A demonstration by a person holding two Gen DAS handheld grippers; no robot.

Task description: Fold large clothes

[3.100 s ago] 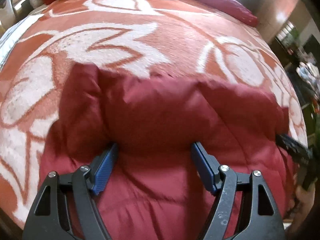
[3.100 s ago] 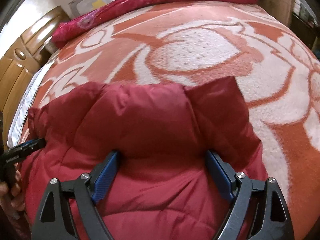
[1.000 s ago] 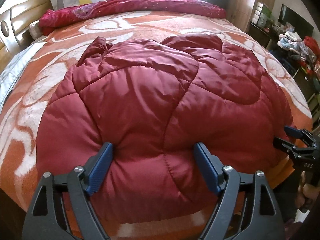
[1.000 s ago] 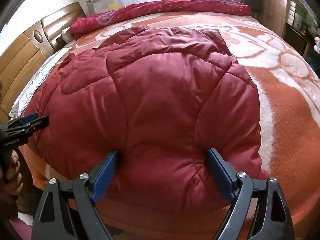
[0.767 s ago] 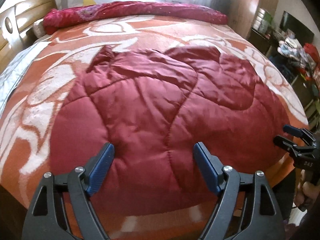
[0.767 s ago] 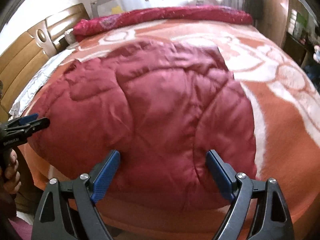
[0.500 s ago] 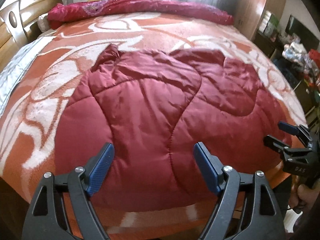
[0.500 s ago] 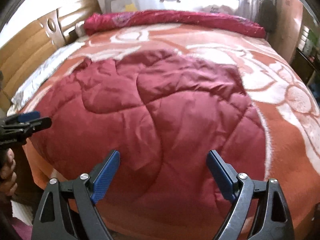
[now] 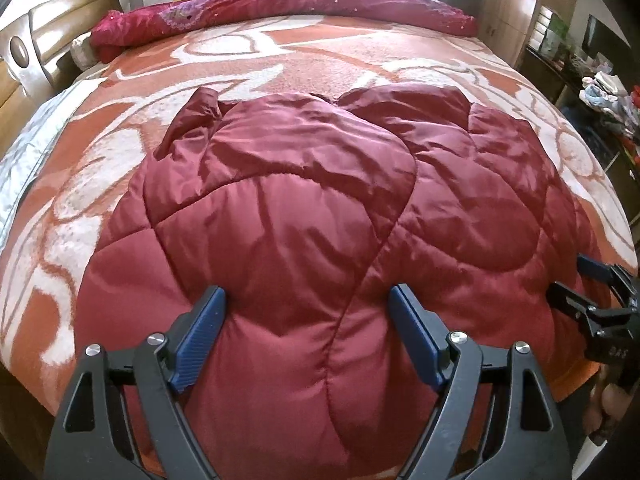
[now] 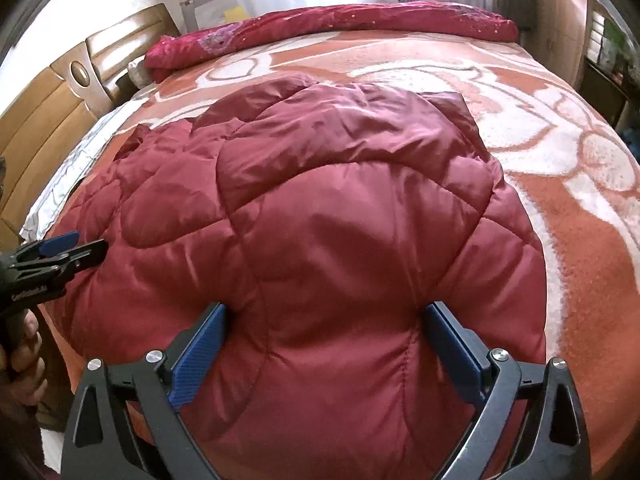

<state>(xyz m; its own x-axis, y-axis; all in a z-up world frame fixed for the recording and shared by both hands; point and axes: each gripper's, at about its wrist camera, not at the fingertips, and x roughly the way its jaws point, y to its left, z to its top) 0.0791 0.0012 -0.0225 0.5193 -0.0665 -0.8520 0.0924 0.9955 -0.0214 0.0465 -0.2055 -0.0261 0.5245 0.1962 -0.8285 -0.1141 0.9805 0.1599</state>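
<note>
A dark red quilted puffer jacket (image 9: 300,208) (image 10: 340,220) lies folded and flat on the bed, its near hem hanging at the bed's front edge. My left gripper (image 9: 306,291) stands over the left part of that hem. Its jaws are wide and opening, with a padded bulge between them. My right gripper (image 10: 325,308) stands over the right part, also wide and opening around the padding. Neither gripper's pads squeeze the fabric. Each gripper also shows in the other's view: the right gripper (image 9: 568,276) and the left gripper (image 10: 92,241).
An orange and white patterned blanket (image 9: 320,68) (image 10: 580,260) covers the bed. A rolled red quilt (image 9: 280,8) lies along the far side under a grey rail. The wooden headboard (image 10: 48,120) is at the left. Cluttered furniture (image 9: 604,92) stands to the right.
Three seconds ago both grippers were far over the bed with the jacket's edge. They have since drawn back to the near hem, the jacket has settled flatter, and the right jaws have widened.
</note>
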